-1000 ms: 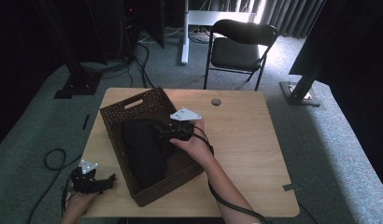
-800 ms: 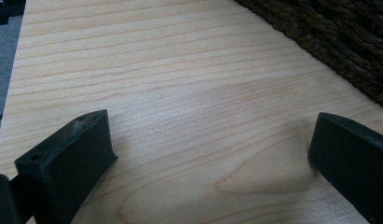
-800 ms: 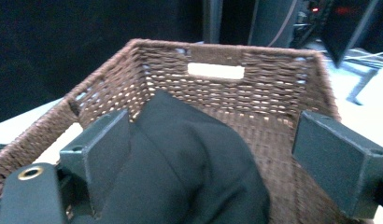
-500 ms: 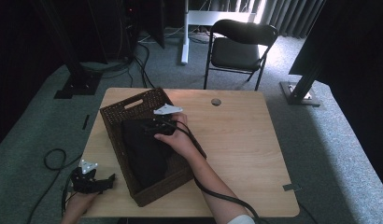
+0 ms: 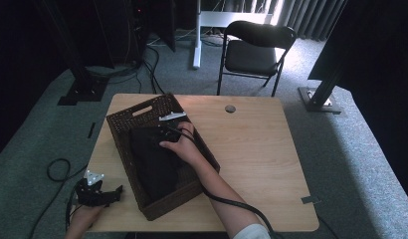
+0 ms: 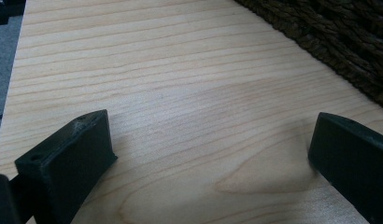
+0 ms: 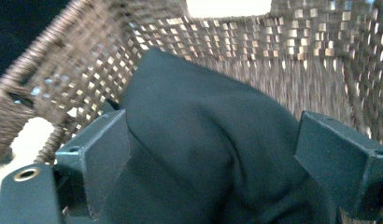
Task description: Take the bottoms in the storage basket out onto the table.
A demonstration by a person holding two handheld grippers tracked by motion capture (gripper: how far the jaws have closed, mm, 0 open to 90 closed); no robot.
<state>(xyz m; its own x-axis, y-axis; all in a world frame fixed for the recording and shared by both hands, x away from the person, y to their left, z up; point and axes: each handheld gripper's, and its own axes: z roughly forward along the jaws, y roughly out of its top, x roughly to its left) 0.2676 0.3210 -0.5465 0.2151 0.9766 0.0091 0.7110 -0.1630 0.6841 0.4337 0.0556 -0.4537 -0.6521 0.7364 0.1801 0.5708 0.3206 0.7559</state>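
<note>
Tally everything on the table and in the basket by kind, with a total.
Wicker basket: 1
Black cloth, lying in the basket: 1
Hand-held gripper: 2, the left hand-held gripper and the right hand-held gripper
Total: 4

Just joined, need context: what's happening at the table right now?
A person works with two handheld grippers. The right gripper is down inside the wicker basket, jaws open on either side of a fold of the black cloth, not yet closed. The left gripper rests open on the wooden table beside the basket.
</note>
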